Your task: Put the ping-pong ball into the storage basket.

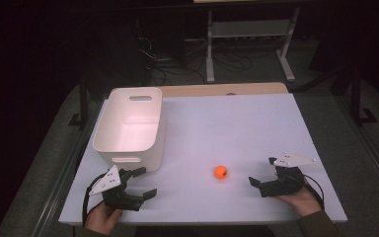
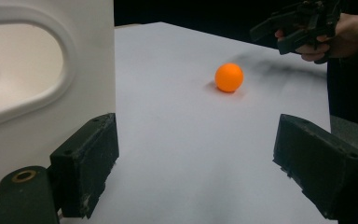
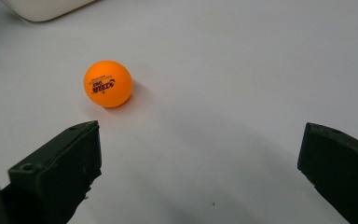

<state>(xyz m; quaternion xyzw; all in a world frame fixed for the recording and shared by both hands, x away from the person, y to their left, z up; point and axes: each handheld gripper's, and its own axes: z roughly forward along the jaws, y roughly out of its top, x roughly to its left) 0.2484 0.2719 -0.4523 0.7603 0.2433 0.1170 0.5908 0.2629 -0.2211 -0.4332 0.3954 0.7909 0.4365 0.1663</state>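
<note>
One orange ball (image 1: 220, 172) is lying free on the white surface (image 1: 237, 128), near the right hand-held gripper (image 1: 262, 173), whose jaws are standing wide and empty. The left hand-held gripper (image 1: 143, 181) is likewise gaping wide, just beside one white bin (image 1: 128, 126).

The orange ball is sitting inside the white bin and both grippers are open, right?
Not quite. The ball is not in the bin; it lies on the table, between the two grippers and nearer the right gripper. The high view shows this. The rest holds: the left gripper and the right one both stand open.
</note>
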